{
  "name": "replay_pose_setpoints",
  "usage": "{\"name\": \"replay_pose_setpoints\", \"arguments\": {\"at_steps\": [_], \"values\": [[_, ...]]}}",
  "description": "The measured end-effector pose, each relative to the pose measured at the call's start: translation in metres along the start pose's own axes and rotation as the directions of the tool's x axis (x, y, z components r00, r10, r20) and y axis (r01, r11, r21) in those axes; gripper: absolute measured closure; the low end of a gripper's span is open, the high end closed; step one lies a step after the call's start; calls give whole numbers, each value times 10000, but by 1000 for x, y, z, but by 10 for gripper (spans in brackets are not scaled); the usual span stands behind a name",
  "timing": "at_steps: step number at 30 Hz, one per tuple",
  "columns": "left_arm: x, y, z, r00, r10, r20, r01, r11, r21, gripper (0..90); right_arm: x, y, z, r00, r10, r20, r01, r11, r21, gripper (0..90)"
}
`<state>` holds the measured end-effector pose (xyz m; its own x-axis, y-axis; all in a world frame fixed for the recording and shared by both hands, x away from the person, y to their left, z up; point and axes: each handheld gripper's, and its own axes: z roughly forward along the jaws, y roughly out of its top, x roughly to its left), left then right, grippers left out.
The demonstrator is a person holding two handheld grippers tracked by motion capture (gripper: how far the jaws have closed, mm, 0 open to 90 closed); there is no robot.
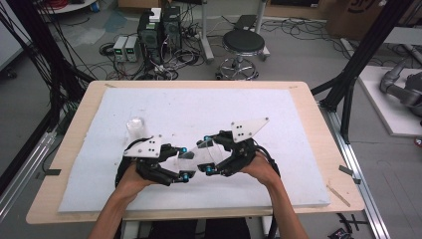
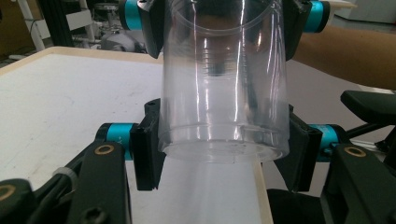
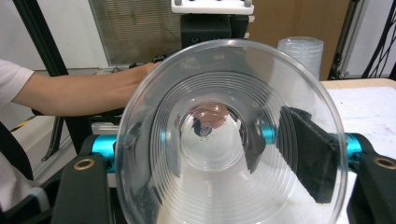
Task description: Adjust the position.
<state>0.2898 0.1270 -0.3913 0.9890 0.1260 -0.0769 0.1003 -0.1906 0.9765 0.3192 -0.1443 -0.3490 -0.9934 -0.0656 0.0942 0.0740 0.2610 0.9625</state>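
A clear plastic cup (image 1: 196,155) lies level in the air between my two grippers, low over the white pad. My left gripper (image 1: 185,163) is shut on its base end, and in the left gripper view the black pads (image 2: 147,149) press both sides of the cup (image 2: 224,93). My right gripper (image 1: 209,155) holds the rim end, with its jaws against the cup's walls (image 2: 224,18). In the right gripper view the cup's open mouth (image 3: 210,140) faces the camera and a pad (image 3: 308,158) sits against its side. Rings inside hint at nested cups; I cannot tell.
A short stack of clear cups (image 1: 135,127) stands upright on the white pad (image 1: 278,124), behind the left hand, and shows again in the right gripper view (image 3: 301,53). The pad covers a wooden table (image 1: 318,114). Stool, cables and black frames lie beyond.
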Motion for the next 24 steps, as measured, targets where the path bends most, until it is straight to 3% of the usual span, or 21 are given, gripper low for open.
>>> {"name": "replay_pose_setpoints", "arguments": {"at_steps": [4,5,6,7,9,14,17,18,20,21,24], "values": [[-1,0,0,10000,31,27,-31,10000,11,379,0,0,0,10000,-13,29,13,10000,18,309],[-1,1,0,9999,-36,152,36,10000,8,261,1,0,0,10000,-41,30,41,10000,36,309],[-2,2,1,9993,-329,170,328,9994,83,261,1,0,0,10000,-41,30,41,10000,36,309],[-2,3,2,9978,-666,8,665,9975,222,51,0,0,-1,10000,-34,68,34,10000,2,309],[-1,4,0,9976,-659,-220,665,9974,266,43,0,0,-2,9999,-5,148,5,10000,22,309],[-1,4,-4,9979,-578,-286,586,9978,298,43,0,0,-3,9998,0,175,-1,10000,68,309],[-4,2,-8,9947,-496,-904,545,9972,521,43,0,0,-4,9996,-27,296,24,9999,107,309],[-4,2,-8,9947,-496,-904,545,9972,521,43,0,0,-4,9996,-27,296,24,9999,107,309],[-7,-2,-12,9938,-376,-1041,457,9961,757,43,0,0,-6,9991,41,416,-50,9998,200,308],[-9,-7,-16,9914,-288,-1273,430,9930,1102,43,0,0,-8,9984,54,566,-73,9994,331,308],[-10,-12,-19,9904,-332,-1342,511,9899,1320,43,0,0,-10,9976,114,678,-143,9990,429,308]]}}
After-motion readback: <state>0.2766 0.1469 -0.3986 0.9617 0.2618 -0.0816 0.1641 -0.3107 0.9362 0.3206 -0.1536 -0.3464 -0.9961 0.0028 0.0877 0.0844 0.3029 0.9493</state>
